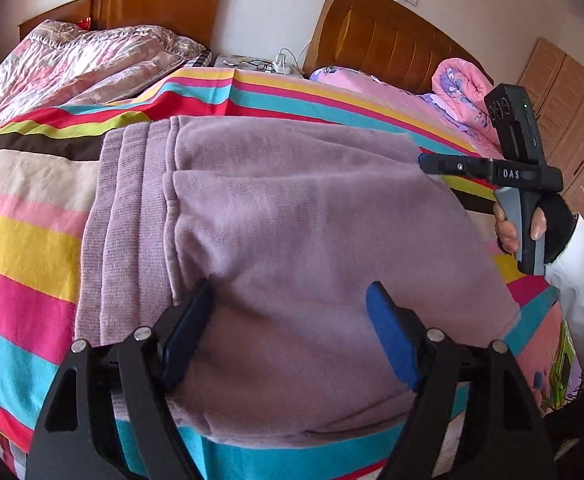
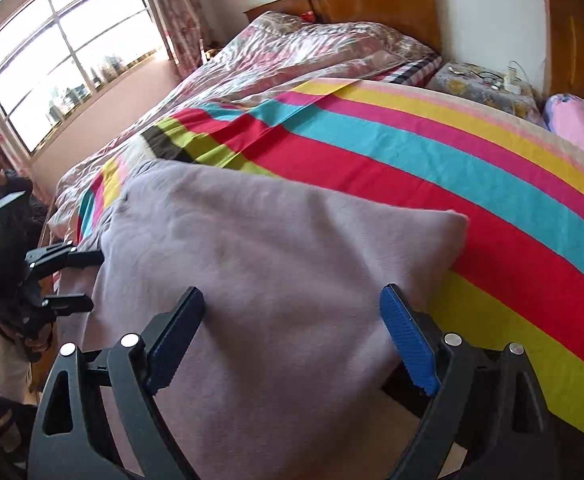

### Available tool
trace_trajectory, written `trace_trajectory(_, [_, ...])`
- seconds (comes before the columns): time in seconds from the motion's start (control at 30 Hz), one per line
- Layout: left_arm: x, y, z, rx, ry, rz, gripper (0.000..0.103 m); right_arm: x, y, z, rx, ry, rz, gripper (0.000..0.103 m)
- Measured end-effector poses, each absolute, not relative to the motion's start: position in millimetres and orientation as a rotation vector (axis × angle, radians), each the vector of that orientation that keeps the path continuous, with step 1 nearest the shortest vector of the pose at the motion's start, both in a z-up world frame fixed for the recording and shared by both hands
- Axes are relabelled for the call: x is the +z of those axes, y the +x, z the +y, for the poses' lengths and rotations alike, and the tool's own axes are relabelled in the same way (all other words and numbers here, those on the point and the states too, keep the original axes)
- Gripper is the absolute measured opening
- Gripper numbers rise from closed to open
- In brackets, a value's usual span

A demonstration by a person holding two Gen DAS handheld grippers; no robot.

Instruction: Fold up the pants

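**Mauve pants flat on the striped bed, both my grippers spread wide**

The soft mauve knit pants (image 1: 292,240) lie folded across the middle of the left wrist view, their ribbed waistband (image 1: 128,216) at the left of the frame; in the right wrist view the same cloth (image 2: 260,280) fills the lower centre. They rest on a bright multicoloured striped sheet (image 1: 24,248) that covers the bed.

My left gripper (image 1: 290,332) sits at the bottom of its frame with its blue-padded fingers (image 1: 391,344) spread wide over the fabric, gripping nothing. My right gripper (image 2: 292,336) is equally wide open at the bottom of its own view, with only cloth showing between its blue pads (image 2: 409,344). From the left camera, its black body (image 1: 519,168) shows at the right edge, held in my hand (image 1: 509,232).

A pink floral quilt (image 1: 76,60) lies upper left, with a wooden headboard (image 1: 387,36) behind. A window (image 2: 56,56) fills the upper left of the right wrist view.
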State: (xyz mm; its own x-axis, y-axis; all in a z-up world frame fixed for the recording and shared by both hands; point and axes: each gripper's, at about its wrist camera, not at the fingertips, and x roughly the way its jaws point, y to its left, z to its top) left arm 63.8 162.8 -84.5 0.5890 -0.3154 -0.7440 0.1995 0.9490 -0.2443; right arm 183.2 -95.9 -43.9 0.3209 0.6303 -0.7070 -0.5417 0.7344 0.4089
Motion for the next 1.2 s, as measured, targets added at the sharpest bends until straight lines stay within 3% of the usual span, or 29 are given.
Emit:
trace_trajectory(0.17, [-83,66,166,-0.317,-0.148,0.890,0.079,-20,164,-50,0.882,-0.024,0.910,0.087])
trace_trajectory(0.3, [-83,68,168,-0.328,-0.158,0.890,0.080,-37,171,1,1.044,-0.111,1.009,0.089])
trace_trajectory(0.37, [-84,68,168,-0.328,-0.157,0.888,0.081,-49,189,5,0.927,-0.200,1.021,0.089])
trace_trajectory(0.5, [-85,65,163,-0.312,-0.129,0.885,0.082,-24,212,-35,0.645,-0.077,0.907,0.089])
trace_trajectory(0.6, [-84,68,159,-0.314,-0.127,0.896,0.089,-14,187,-52,0.697,0.024,0.874,0.089])
trace_trajectory(0.73, [-87,73,144,-0.294,-0.062,0.911,0.101,-43,138,-46,0.702,-0.206,0.926,0.089])
trace_trajectory(0.93, [-90,74,133,-0.227,0.010,0.909,0.101,-33,115,-104,0.438,-0.023,0.866,0.089])
trace_trajectory(1.2, [-93,73,126,-0.189,0.041,0.904,0.101,-51,37,-79,0.586,-0.196,0.890,0.091])
